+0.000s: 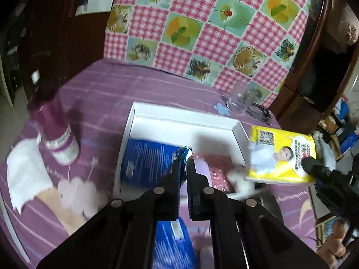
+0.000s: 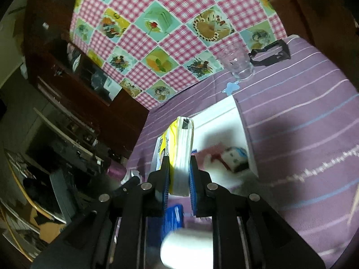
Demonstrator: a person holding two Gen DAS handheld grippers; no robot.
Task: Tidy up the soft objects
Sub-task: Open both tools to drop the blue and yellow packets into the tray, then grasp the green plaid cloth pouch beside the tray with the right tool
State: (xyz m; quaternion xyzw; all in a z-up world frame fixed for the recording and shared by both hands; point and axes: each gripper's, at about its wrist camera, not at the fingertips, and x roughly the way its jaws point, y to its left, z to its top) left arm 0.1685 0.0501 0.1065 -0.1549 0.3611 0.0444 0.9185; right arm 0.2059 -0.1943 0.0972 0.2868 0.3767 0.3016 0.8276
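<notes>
Left gripper [image 1: 184,165] pinched blue pack [image 1: 145,161] by its torn corner, over white box [image 1: 186,116] on purple cloth [image 1: 101,89]. Yellow tissue pack [image 1: 280,157] hung at box's right edge, clamped by right gripper [image 1: 314,168]. Glass [image 1: 237,100] near cloth's far edge.

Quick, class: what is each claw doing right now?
Left claw: shut on the blue packet.
Right claw: shut on the yellow tissue pack.
</notes>
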